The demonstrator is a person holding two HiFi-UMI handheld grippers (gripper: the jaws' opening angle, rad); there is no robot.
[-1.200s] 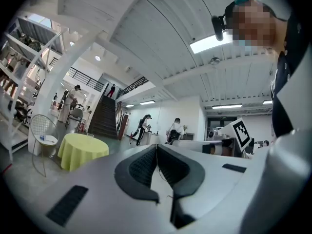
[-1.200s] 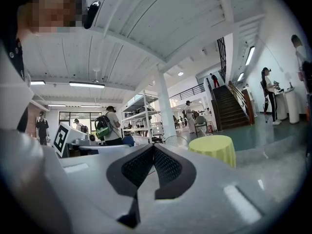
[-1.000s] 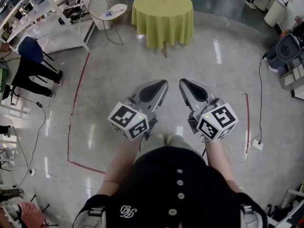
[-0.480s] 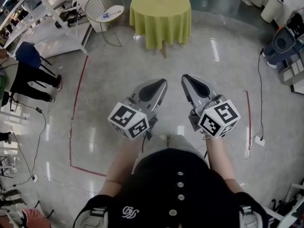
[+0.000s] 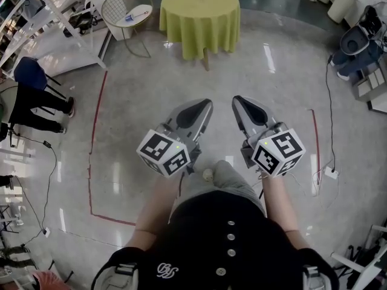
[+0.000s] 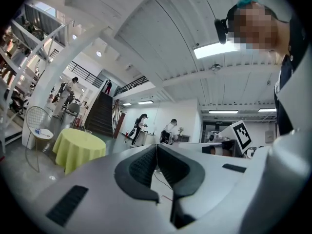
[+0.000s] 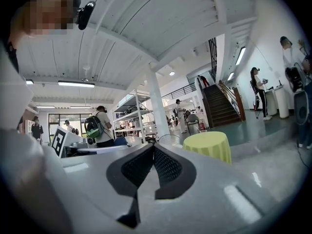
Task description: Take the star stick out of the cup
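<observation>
No cup or star stick shows in any view. In the head view my left gripper point(image 5: 207, 104) and right gripper point(image 5: 236, 99) are held side by side in front of the person's body, above the bare floor. Both are shut with nothing between the jaws. The left gripper view shows its jaws point(image 6: 156, 146) pressed together, and so does the right gripper view point(image 7: 152, 146). A round table with a yellow-green cloth point(image 5: 199, 12) stands some way ahead. It also appears in both gripper views, as the table at left point(image 6: 78, 148) and the table at right point(image 7: 208, 144).
A round wire side table point(image 5: 126, 8) stands left of the yellow-green table, with white shelving point(image 5: 48, 17) beyond. A person's legs point(image 5: 39, 98) are at far left. A red tape line point(image 5: 94, 132) and cables point(image 5: 331, 125) cross the floor. A stool point(image 5: 357, 41) sits at upper right.
The yellow-green table and the floor have drifted slightly left and up in the head view, and the person's knee has come forward. Both grippers keep the same shut pose.
</observation>
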